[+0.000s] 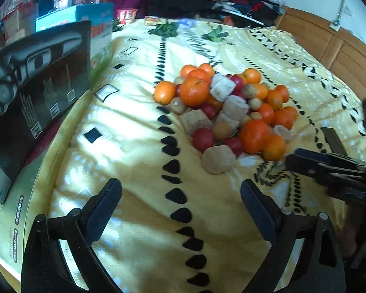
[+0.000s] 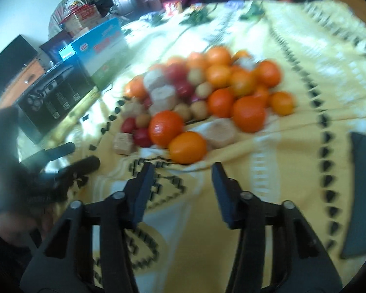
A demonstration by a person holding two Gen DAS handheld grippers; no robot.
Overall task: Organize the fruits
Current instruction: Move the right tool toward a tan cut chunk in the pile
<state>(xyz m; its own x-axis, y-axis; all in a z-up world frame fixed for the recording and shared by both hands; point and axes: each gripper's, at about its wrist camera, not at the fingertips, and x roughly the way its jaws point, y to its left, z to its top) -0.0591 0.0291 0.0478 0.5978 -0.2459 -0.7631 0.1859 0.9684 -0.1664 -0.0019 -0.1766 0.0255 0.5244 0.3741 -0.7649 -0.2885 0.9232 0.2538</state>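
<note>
- My left gripper [image 1: 180,200] hangs over the blanket with its jaws spread wide and nothing between them – the pads are dark, flat and finely ribbed.
- My right gripper [image 2: 183,185] has its jaws partly drawn in, a clear gap left between them, and only blanket shows in that gap; the pads press on nothing.
- The blanket [image 1: 139,151] is soft yellow cloth, creased, printed with rows of black drop shapes and white patches.
- The fruit pile [image 1: 222,112] sits in the middle of the blanket, just ahead of both grippers and touching neither.
- In the pile, the oranges [image 1: 194,91] are round, glossy and bright; the small red fruits [image 1: 203,139] are smooth and shiny.
- Among them lie pale beige chunks [image 1: 217,160] – matt, rough, cut into blunt cylinders and blocks – and little tan round fruits [image 1: 255,103].
- In the right wrist view the nearest orange [image 2: 188,147] lies at the pile's front edge, just beyond my right jaws.
- A glossy black box [image 1: 36,78] and a blue carton [image 1: 95,24] stand at the blanket's left edge.
- A flat dark slab [image 2: 361,195] lies on the blanket to the right.
</note>
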